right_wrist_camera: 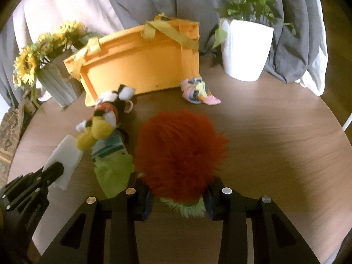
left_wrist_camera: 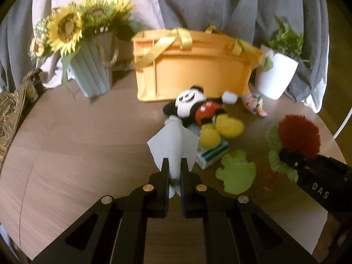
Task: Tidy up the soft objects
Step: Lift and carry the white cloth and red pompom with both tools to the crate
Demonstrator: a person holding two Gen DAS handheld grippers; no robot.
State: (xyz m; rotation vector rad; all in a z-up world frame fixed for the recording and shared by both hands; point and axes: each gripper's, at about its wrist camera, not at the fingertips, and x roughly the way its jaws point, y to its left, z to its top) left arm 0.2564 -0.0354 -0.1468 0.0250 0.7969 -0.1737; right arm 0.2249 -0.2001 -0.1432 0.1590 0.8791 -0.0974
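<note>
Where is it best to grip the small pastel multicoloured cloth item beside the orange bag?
Probably the bunched, knotted upper part of the pastel cloth item, from above and the front: the orange fabric bag blocks the back, and its flat pink tip lies low on the table.

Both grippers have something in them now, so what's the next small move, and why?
Probably carry the right gripper, shut on the red and green fluffy toy, forward to the orange bag and lift it over the rim. The bag stands behind the other toys; the left gripper holds only the white cloth, so either could go first.
</note>
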